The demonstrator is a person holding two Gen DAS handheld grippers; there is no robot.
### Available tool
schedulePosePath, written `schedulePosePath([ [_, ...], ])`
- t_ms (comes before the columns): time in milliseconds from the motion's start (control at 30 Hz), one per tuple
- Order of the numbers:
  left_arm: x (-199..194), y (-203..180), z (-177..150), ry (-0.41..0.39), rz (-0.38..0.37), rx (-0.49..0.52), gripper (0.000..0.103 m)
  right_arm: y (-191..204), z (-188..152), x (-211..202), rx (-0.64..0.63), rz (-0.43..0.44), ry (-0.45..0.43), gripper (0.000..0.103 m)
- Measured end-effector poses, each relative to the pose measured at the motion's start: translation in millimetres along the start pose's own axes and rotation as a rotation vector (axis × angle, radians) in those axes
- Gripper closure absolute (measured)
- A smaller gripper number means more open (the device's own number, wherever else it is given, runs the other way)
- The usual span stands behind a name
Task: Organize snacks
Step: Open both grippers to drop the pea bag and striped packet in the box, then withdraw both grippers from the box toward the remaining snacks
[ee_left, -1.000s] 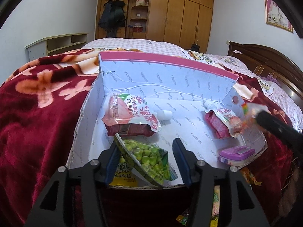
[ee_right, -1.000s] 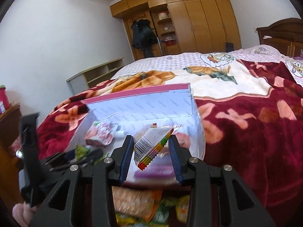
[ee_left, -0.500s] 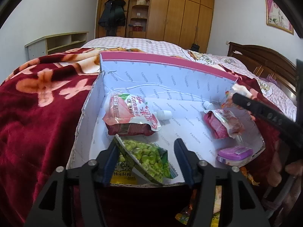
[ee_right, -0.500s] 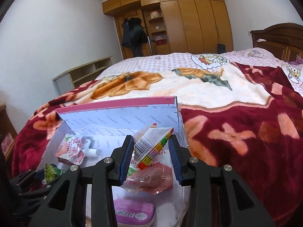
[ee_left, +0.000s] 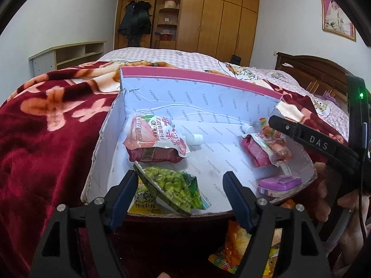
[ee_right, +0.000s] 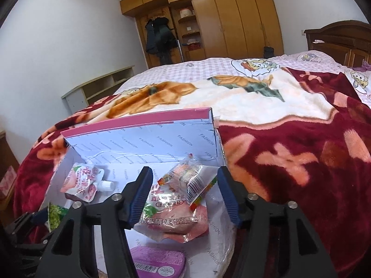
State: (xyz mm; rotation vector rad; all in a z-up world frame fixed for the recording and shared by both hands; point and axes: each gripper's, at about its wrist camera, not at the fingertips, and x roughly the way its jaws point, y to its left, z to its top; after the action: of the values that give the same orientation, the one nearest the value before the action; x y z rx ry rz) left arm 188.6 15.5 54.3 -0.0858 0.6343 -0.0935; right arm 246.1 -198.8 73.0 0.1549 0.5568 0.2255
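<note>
A shallow white cardboard box (ee_left: 162, 97) (ee_right: 143, 139) with a pink rim lies on the bed. In it are a peach drink pouch (ee_left: 155, 139) (ee_right: 81, 183), a second pouch (ee_left: 262, 150) (ee_right: 171, 220), a purple tin (ee_left: 279, 183) (ee_right: 157, 264) and a green pea packet (ee_left: 171, 187) (ee_right: 54, 215). My left gripper (ee_left: 180, 197) is open at the box's near edge; the pea packet leans against its left finger. My right gripper (ee_right: 185, 194) is open over the box's right side; a small rainbow-striped candy packet (ee_right: 190, 180) (ee_left: 271, 132) lies loose on the second pouch between its fingers.
A red floral blanket (ee_left: 46, 127) (ee_right: 301, 157) covers the bed. More snack packets (ee_left: 241, 250) lie in front of the box. The wooden headboard (ee_left: 313, 69) is to the right, wardrobes (ee_right: 231, 23) at the back, a low shelf (ee_left: 67, 53) on the left.
My right gripper has opened and let the rainbow candy packet drop onto the pouch in the box. It moved forward over the box. My left gripper has stayed put and open.
</note>
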Motion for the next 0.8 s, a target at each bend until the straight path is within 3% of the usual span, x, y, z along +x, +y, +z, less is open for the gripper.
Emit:
schedulePosePath([
  [133,-6.4,-0.6,-2.5,-0.007,-0.005,-0.003,0.023,2.4,-1.5,-8.0,-0.002,0.011,-0.012,0.038],
  [800,-41.0,-11.7,-5.9,-0.051,-0.037,0.007,0.023,4.9,-16.1,-65.9,0.027,0.076,-0.036,0.037],
])
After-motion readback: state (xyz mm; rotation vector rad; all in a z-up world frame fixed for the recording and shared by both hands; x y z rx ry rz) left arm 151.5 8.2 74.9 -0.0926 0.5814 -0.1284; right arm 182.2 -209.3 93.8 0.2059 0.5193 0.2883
